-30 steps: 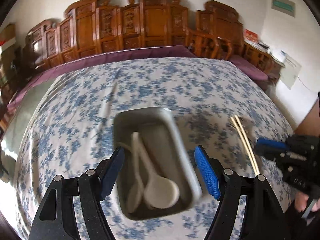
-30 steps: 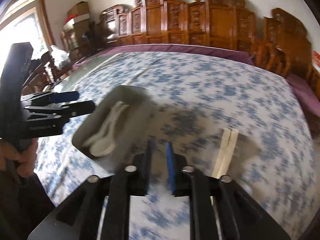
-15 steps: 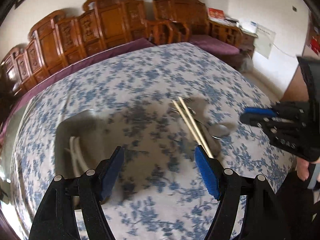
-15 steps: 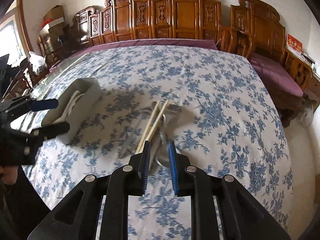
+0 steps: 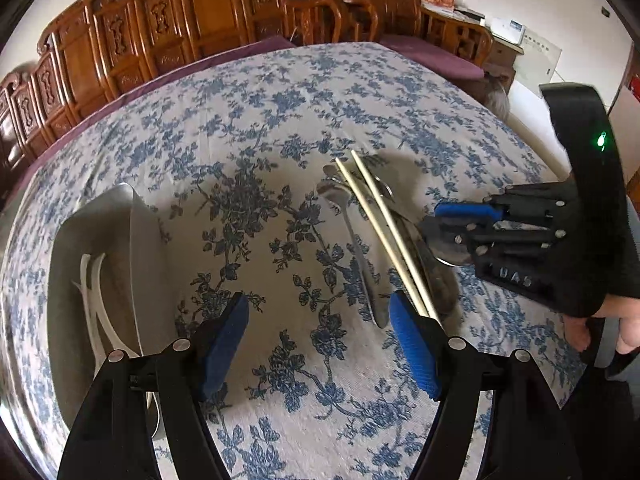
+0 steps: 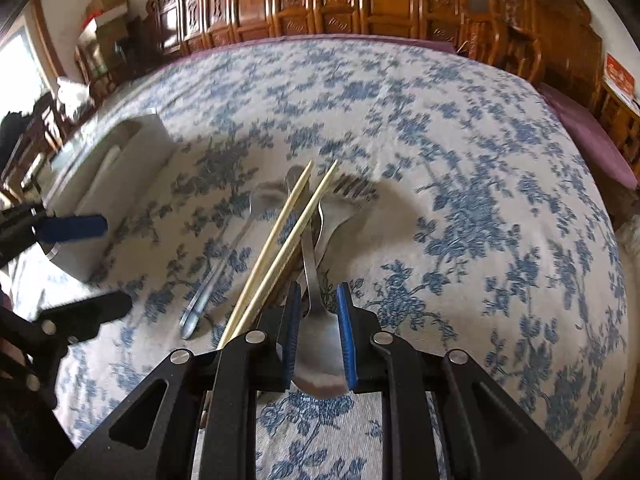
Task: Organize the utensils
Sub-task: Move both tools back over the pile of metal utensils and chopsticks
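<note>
A: Largest first. Table under the blue-flowered white cloth. At its left side, the grey rectangular plastic bin with white plastic spoons lying inside.

B: And the loose pile?

A: Mid-table, well apart from the bin: a pair of pale bamboo chopsticks lying on top of metal cutlery, that is, a steel fork, a flat steel utensil to the pile's left, and a steel spoon.

B: Long axes?

A: Roughly parallel, all running away from the person. The spoon's bowl is at the near end, handle pointing away under the chopsticks.

B: Tools?

A: Right tool has a narrow gap and straddles the spoon's bowl, in line with the handle. I cannot tell whether the blue pads press it. Left tool is spread wide, nothing between its pads, hovering over bare cloth between bin and pile; its right pad is just beside the pile's near end.

B: Nearer hand?

A: The right, I judge. From there the bin lies to the left.
</note>
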The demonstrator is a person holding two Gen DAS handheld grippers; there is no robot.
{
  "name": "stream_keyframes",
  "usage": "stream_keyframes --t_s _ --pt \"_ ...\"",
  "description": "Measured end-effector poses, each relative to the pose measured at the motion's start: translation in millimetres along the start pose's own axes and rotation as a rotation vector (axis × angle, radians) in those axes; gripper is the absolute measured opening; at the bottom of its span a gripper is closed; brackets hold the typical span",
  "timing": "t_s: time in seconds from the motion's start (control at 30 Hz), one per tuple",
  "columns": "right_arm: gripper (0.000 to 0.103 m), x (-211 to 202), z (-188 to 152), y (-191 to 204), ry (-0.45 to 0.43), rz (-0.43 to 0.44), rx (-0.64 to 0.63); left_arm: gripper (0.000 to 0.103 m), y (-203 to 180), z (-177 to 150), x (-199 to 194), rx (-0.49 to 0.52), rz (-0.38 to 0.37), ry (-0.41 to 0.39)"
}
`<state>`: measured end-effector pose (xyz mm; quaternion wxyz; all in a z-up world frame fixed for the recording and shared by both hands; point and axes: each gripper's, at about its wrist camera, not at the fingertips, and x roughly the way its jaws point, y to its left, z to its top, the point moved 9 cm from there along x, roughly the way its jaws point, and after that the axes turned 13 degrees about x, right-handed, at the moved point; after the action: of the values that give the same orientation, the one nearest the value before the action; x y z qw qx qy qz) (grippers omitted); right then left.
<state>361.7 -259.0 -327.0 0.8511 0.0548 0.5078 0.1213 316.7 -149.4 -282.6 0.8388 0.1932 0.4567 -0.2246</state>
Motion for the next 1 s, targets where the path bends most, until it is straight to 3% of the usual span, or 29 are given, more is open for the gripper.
stream_keyframes --t_s 0.37,0.57,0.8,1.0 --pt "0.023 7 5 -6 0.004 -0.073 -0.049 0.07 8 -9 17 -0.024 0.002 0.037" --pt "0.024 14 15 -4 0.0 -0.048 -0.028 0.07 8 -6 15 -0.028 0.009 0.04" --pt "0.024 11 8 -4 0.045 -0.08 -0.082 0.07 7 -3 12 -0.019 0.031 0.05" --pt "0.027 14 9 -1 0.019 -0.069 -0.087 0.07 7 1 16 -0.038 0.028 0.054"
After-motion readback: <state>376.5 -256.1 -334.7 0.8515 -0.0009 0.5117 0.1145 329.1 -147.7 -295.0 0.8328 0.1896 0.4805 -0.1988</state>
